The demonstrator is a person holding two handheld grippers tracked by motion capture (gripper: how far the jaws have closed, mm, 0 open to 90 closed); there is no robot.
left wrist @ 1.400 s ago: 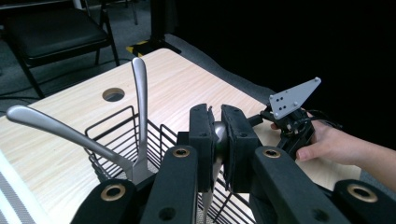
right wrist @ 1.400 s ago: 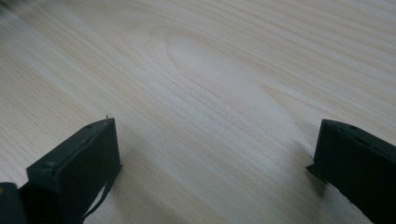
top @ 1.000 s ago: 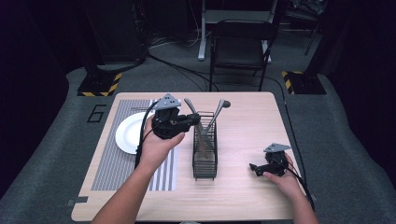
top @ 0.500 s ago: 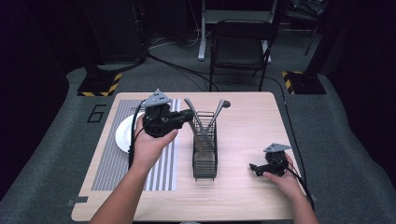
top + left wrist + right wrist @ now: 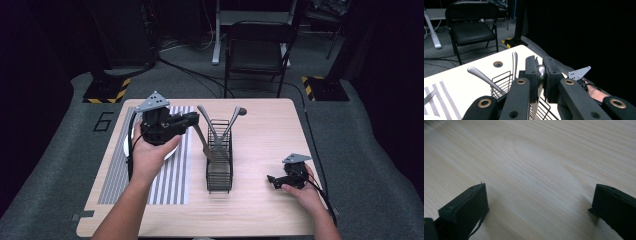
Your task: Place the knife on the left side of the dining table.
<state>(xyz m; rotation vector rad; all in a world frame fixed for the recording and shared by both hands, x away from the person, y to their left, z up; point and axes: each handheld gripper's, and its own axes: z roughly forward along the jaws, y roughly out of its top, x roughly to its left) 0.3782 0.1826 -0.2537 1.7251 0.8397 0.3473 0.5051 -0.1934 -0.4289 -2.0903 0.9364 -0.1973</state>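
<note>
Two jaws of left gripper clamped on knife above wire caddy; best lifted straight, clear of handles; right gripper wide open, empty.

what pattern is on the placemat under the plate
Grey and white stripes on the placemat, clearest in the high view.

one wire rack, one plate, one placemat, one chair, three utensils
</note>
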